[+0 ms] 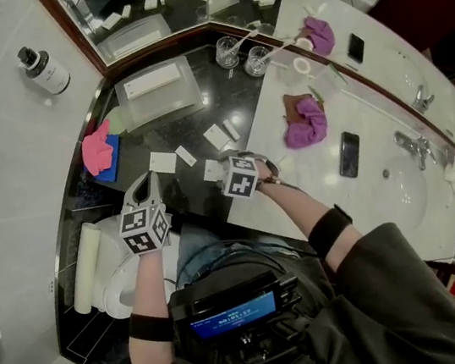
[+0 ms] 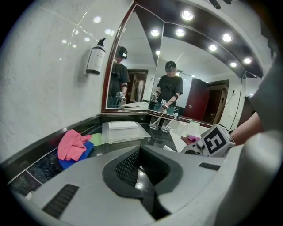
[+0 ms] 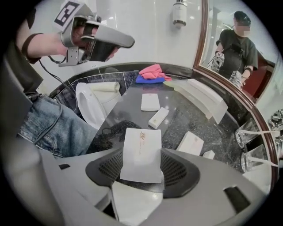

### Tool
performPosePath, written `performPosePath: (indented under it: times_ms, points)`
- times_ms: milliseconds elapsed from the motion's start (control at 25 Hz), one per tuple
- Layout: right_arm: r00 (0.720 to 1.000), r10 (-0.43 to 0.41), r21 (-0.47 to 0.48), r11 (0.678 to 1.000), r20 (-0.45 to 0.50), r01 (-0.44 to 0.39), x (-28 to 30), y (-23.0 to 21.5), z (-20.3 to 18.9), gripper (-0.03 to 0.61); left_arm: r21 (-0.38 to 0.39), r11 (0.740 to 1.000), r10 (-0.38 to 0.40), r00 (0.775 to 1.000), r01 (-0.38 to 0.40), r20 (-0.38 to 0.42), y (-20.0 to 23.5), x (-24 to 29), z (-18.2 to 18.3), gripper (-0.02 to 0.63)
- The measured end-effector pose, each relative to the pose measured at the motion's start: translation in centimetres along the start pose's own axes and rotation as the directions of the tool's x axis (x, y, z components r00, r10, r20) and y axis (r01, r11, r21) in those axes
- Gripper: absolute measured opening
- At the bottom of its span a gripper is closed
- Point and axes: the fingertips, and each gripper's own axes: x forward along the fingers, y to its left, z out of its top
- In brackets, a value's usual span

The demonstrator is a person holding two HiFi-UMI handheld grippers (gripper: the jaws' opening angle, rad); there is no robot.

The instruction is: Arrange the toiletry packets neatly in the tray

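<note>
Between the pads of the right gripper [image 3: 141, 170] stands a white toiletry packet [image 3: 140, 152] with faint gold print. It is pinched on both sides, and its printed end sticks out past the tips over the black stone counter [image 3: 185, 119]. Just beyond those tips a small white box [image 3: 158, 118] lies on the counter, with a flat square packet [image 3: 150, 102] a little farther out. Another white packet [image 3: 190, 143] lies close to the tips on their right, with a tiny one [image 3: 208, 154] beside it. Farther ahead and to the right sits the frosted tray [image 3: 208, 99], against the mirror's wooden frame [image 3: 204, 39]. Straight ahead at the counter's far edge a pink cloth [image 3: 152, 69] lies on a blue cloth [image 3: 146, 80]. Two drinking glasses [image 3: 250, 137] stand at the far right. The left gripper [image 2: 140, 170] is held up off to the right gripper's left. Its jaws are pressed together with nothing in them, and it points toward the tray, which holds a long white box [image 2: 124, 126].
</note>
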Motion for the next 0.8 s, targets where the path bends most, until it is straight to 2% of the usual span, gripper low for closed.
performPosePath:
  times_ms: [120,240,400,800]
  points:
    - [0.996,-0.056,0.014,0.998,0.07,0.056,-2.2,-1.2,0.8,0.278,0.008,1.0,-0.002,1.0,0.002,0.004,-0.3,0.0,0.4,0.003]
    - [0.99,-0.072,0.07,0.995,0.119,0.064,-3.5,-1.7,0.6,0.278,0.015,1.0,-0.007,1.0,0.006,0.006,-0.5,0.1,0.9,0.003]
    - [0.976,-0.126,0.089,0.99,0.179,0.112,-5.8,-3.0,1.9,0.278,0.02,1.0,-0.013,1.0,0.013,0.006,-0.3,0.7,1.5,0.003]
    - [0.964,-0.193,-0.02,0.98,0.184,0.2,-6.5,-8.0,5.9,0.278,0.016,1.0,-0.022,1.0,0.022,-0.005,1.7,2.9,2.5,0.003]
